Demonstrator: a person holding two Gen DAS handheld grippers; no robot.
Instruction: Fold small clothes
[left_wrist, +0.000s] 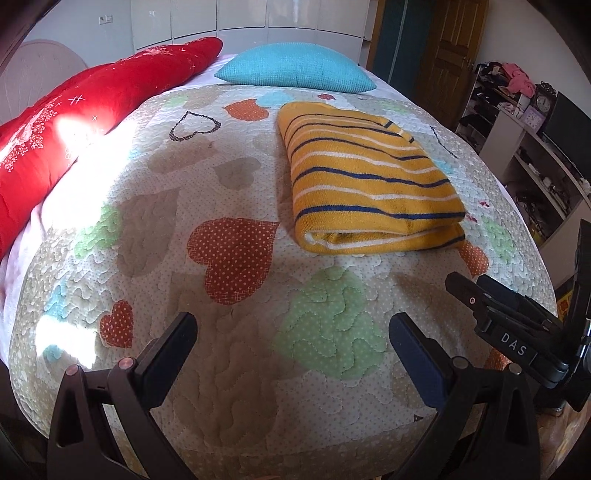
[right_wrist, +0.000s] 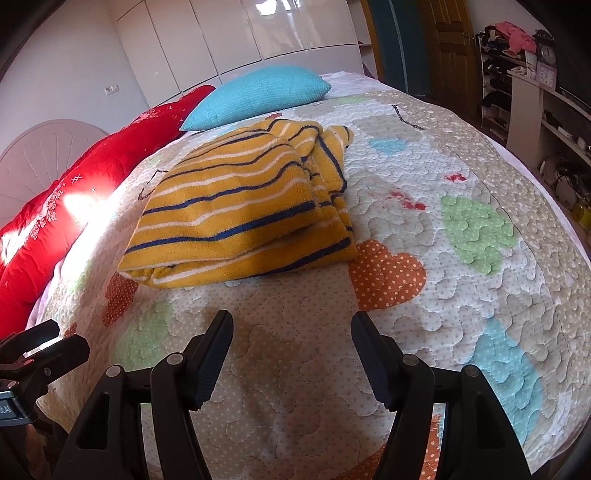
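Observation:
A yellow garment with blue and white stripes (left_wrist: 369, 181) lies folded in a neat rectangle on the heart-patterned quilt (left_wrist: 229, 332). It also shows in the right wrist view (right_wrist: 243, 206), folded in layers. My left gripper (left_wrist: 293, 328) is open and empty, hovering above the quilt near the bed's front edge, short of the garment. My right gripper (right_wrist: 291, 326) is open and empty, just in front of the garment's near edge. The right gripper also shows at the right of the left wrist view (left_wrist: 469, 284).
A red pillow (left_wrist: 74, 125) and a turquoise cushion (left_wrist: 295, 68) lie at the head of the bed. Shelves with clutter and a clock (left_wrist: 543, 101) stand at the right. A wooden door (left_wrist: 448, 55) is behind the bed.

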